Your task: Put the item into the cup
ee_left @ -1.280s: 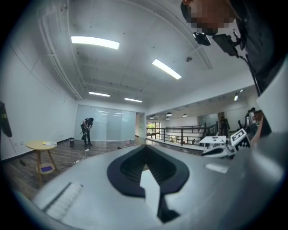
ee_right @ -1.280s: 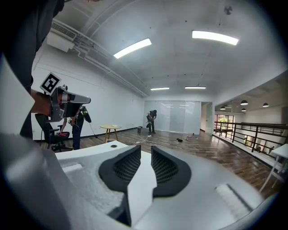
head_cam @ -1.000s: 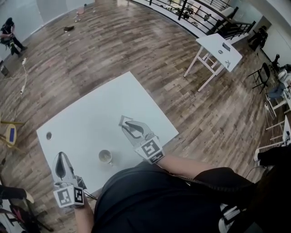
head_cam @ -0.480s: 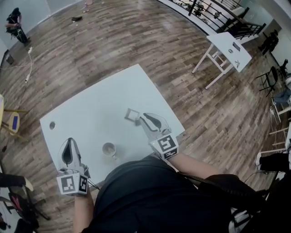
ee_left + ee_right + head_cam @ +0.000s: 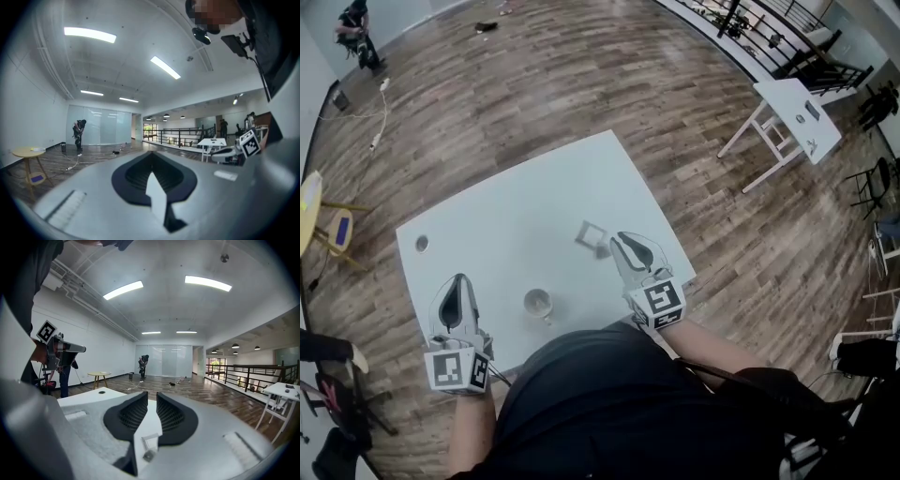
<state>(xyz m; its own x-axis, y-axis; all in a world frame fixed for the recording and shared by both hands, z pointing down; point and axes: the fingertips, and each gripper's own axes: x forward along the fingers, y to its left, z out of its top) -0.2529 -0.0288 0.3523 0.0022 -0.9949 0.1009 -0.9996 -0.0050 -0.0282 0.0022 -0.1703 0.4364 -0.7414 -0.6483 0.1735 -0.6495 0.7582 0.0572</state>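
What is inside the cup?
Nothing shows inside the cup; it looks empty, though its bottom is too small to see well. The item lies on the table, outside it.

Small square item [image 5: 592, 232] lies flat, apart from upright cup [image 5: 537, 303].

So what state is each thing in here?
cup: upright on the table, item not inside.
item: flat on the table, ungripped.
left gripper: shut, empty.
right gripper: open, jaws have just been closing; item shows through their gap, not pinched.
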